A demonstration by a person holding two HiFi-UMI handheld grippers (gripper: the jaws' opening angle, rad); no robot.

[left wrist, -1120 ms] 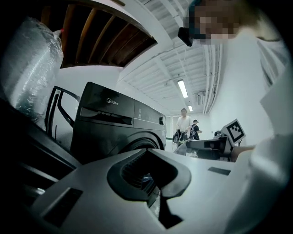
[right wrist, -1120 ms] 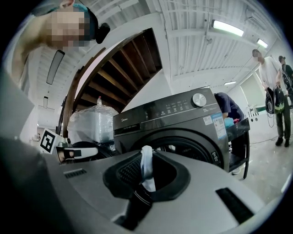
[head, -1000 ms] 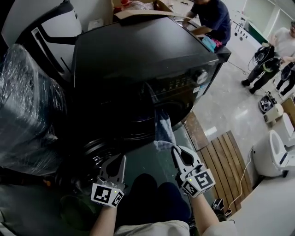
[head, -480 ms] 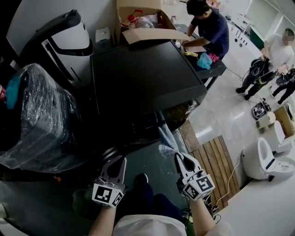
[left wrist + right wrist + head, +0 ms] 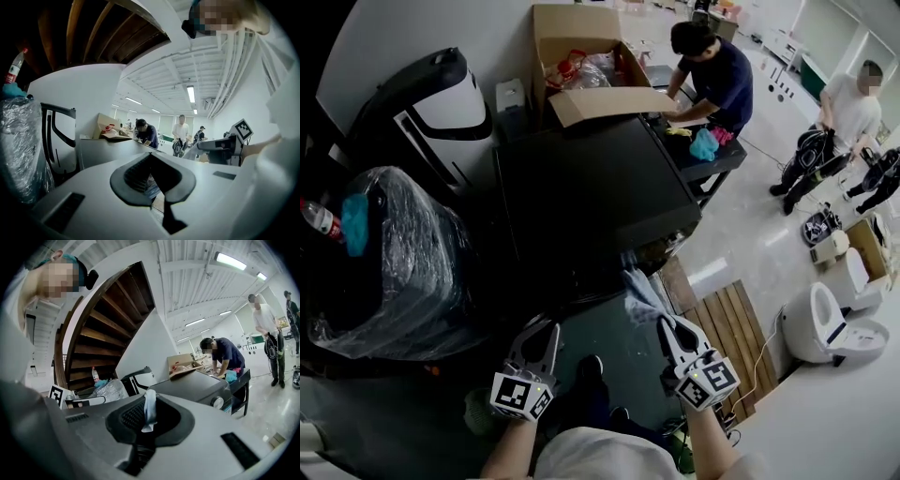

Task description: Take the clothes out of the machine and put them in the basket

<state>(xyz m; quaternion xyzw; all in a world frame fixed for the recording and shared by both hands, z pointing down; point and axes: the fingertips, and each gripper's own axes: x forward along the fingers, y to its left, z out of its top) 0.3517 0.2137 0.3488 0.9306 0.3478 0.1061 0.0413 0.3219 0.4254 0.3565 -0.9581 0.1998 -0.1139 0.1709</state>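
Observation:
The black washing machine stands ahead of me, seen from above; it also shows as a grey box in the left gripper view and the right gripper view. My right gripper is shut on a pale blue cloth, which hangs off its tips in front of the machine. In the right gripper view a strip of that cloth sticks up between the closed tips of the right gripper. My left gripper is beside it, shut, with nothing seen hanging from it; its tips meet. A green basket rim peeks out by my left arm.
A plastic-wrapped appliance and a white-and-black unit stand at the left. An open cardboard box sits behind the machine. A person works at a table, others stand at the right. A wooden pallet and a white toilet lie to the right.
Both grippers and my head have risen together. The blue cloth has come up with the right gripper, and the machine's front has dropped out of sight under its top.

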